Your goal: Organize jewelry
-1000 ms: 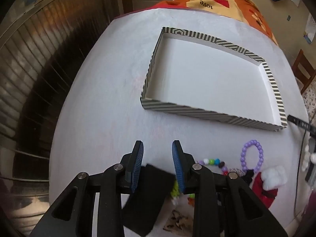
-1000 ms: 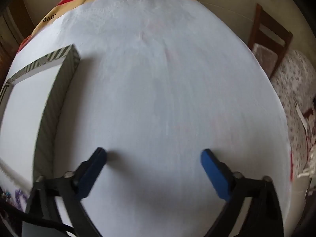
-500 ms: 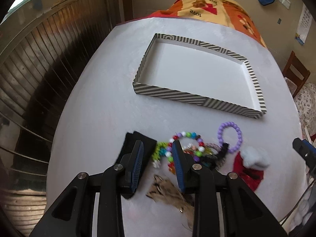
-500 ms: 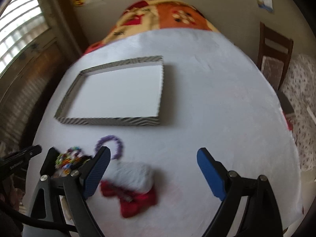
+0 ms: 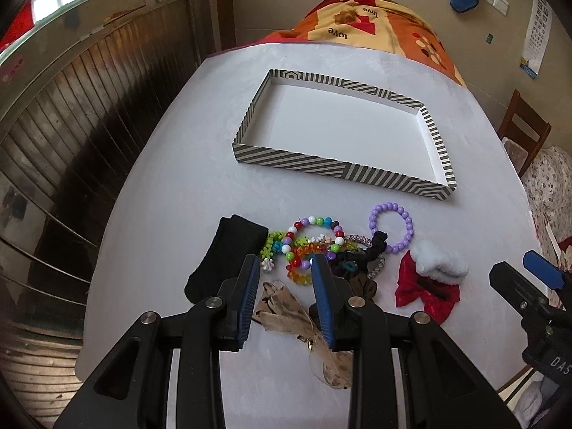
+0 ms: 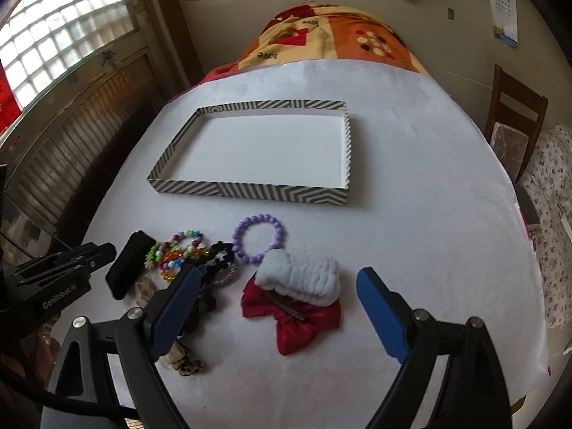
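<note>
White cloth covers the surface [image 6: 411,214], with the jewelry pile [image 5: 314,246] just short of the empty striped tray [image 6: 250,191]. Both my left tongs [image 5: 286,298] and right tongs [image 6: 279,307] hang released, grasping nothing; I'd single out the purple bracelet [image 6: 259,237] at the pile's edge so nothing tangles

B&w striped tray [image 6: 250,191], purple bead bracelet [image 6: 258,239], red bow [image 6: 296,325], white tablecloth [image 6: 411,193]
</note>
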Demonstrator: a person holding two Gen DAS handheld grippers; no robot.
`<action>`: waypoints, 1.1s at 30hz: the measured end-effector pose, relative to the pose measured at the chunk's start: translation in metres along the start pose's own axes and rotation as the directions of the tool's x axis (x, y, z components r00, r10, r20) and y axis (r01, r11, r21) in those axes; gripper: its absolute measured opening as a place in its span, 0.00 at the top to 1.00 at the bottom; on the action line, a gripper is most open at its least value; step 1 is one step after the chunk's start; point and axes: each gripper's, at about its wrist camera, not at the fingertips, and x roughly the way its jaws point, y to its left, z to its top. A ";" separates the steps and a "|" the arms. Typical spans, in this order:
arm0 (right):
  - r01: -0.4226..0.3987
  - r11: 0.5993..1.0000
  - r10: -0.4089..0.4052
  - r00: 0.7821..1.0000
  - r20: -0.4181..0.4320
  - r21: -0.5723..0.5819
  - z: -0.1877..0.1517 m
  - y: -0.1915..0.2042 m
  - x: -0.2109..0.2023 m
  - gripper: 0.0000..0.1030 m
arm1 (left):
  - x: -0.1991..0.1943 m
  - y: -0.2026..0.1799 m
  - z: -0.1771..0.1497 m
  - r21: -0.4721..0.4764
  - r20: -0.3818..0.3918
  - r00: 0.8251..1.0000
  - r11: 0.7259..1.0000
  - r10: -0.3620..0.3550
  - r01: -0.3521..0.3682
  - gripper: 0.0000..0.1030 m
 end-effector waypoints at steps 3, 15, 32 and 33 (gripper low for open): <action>0.008 1.000 -0.008 1.000 0.005 -0.013 -0.001 0.004 -0.002 0.10 | -0.004 -0.003 -0.003 -0.004 0.005 1.000 1.000 0.005 -0.005 0.81; -0.005 0.999 0.006 1.000 0.017 -0.039 -0.003 0.014 -0.008 0.10 | -0.009 0.003 -0.008 -0.002 0.010 1.000 1.000 0.013 -0.013 0.81; 0.001 0.999 0.000 1.000 0.013 -0.052 -0.005 0.022 -0.003 0.11 | -0.008 0.009 -0.009 -0.006 0.002 1.000 1.000 0.007 -0.007 0.81; 0.003 0.999 -0.002 1.000 0.012 -0.053 -0.005 0.023 -0.003 0.11 | -0.008 0.008 -0.009 -0.005 0.001 1.000 1.000 0.006 -0.006 0.81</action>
